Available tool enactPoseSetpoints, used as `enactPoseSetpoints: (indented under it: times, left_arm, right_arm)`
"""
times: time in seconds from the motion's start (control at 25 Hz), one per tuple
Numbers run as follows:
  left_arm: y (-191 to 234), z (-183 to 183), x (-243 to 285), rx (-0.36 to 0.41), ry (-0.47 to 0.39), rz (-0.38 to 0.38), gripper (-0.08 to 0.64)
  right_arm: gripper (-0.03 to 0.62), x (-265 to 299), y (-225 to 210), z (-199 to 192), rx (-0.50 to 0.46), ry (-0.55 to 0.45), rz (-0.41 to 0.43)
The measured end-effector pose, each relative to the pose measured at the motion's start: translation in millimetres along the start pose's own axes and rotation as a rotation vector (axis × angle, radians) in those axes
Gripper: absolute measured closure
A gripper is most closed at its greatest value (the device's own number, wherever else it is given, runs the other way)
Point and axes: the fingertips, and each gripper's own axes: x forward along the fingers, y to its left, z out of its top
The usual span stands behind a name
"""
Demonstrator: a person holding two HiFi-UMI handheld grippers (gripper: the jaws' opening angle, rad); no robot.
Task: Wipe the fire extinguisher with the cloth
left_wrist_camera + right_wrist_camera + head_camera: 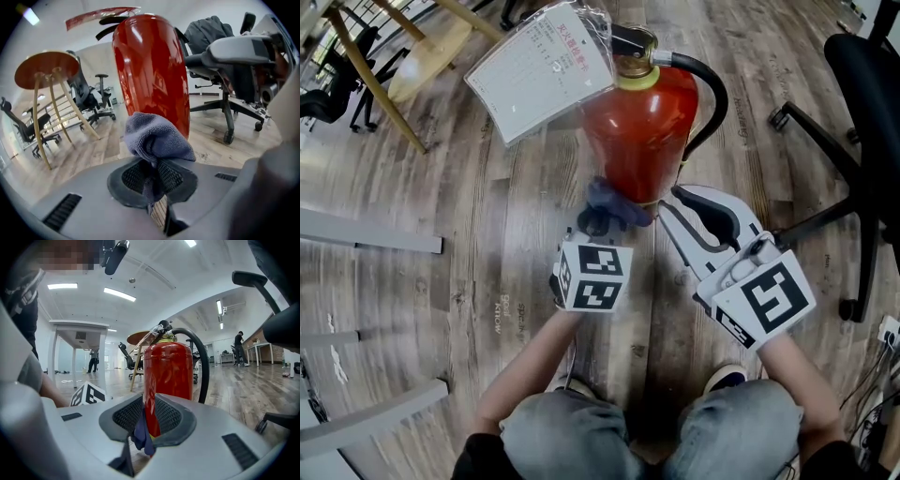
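So the fire extinguisher (642, 131) stands upright on the wood floor (487, 216), long axis vertical, dead ahead of both tongs. The left gripper (152, 176) is pinching the blue cloth (157, 136), with the wad right at the foot of the red body. It's the nearer one, so I'd guess the wipe runs up from there. The right gripper (149, 420) sits just beside the base, jaws slightly apart. The blue scrap in its gap is probably just the cloth beyond, hard to say.

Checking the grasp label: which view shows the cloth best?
Left gripper view: the cloth fills the centre, bunched and pinched in the left gripper, in front of the fire extinguisher. Head view shows a small blue clump at the extinguisher's base. Right gripper view shows only a blue sliver, low centre.
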Motion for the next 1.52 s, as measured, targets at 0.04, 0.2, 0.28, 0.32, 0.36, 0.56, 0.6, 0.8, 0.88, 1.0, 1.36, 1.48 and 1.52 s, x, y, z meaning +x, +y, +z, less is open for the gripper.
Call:
enactPoseSetpoints:
  times: [0.04, 0.2, 0.28, 0.32, 0.36, 0.56, 0.6, 0.8, 0.88, 1.0, 1.36, 1.48, 1.52]
  left_arm:
    - [0, -6, 4, -0.013, 0.0, 0.004, 0.509]
    - [0, -9, 5, 0.022, 0.009, 0.022, 0.509]
    - [-2, 5, -5, 0.046, -0.005, 0.023, 0.509]
    - [-2, 14, -12, 0.06, -0.022, 0.027, 0.509]
    - [-2, 23, -19, 0.067, -0.042, 0.029, 0.509]
    - [-15, 70, -54, 0.105, -0.2, -0.053, 0.509]
    - [-23, 80, -63, 0.122, -0.251, -0.104, 0.509]
    - [-47, 108, -86, 0.229, -0.389, -0.198, 0.509]
    - [-46, 107, -87, 0.247, -0.385, -0.179, 0.509]
    - [-44, 111, -90, 0.251, -0.4, -0.152, 0.509]
    - [-43, 132, -110, 0.233, -0.484, -0.129, 0.509]
    - [-42, 119, -95, 0.163, -0.395, -0.125, 0.509]
    - [-41, 115, -87, 0.137, -0.373, -0.13, 0.509]
  right_arm:
    - [0.503, -1, 0, -1, 0.0, 0.002, 0.0]
    - [0.503, -1, 1, -2, -0.005, 0.009, 0.002]
    - [0.503, -1, 1, -2, -0.001, 0.007, 0.002]
    - [0.503, 0, 1, -2, 0.001, 0.004, 0.003]
    - [0.503, 1, 2, -1, 0.002, 0.0, 0.004]
    - [0.5, 7, 11, 4, -0.012, -0.027, 0.051]
    - [0.492, 8, 14, 4, -0.008, -0.031, 0.064]
    - [0.456, 10, 17, 13, 0.039, -0.087, 0.094]
    - [0.493, 13, 12, 14, 0.005, -0.076, 0.057]
    - [0.534, 19, 5, 16, -0.07, -0.047, 0.002]
    - [0.543, -6, -15, 63, -0.158, -0.164, -0.1]
    - [0.543, -2, -14, 47, -0.135, -0.131, -0.079]
    - [0.543, 3, -13, 36, -0.125, -0.108, -0.066]
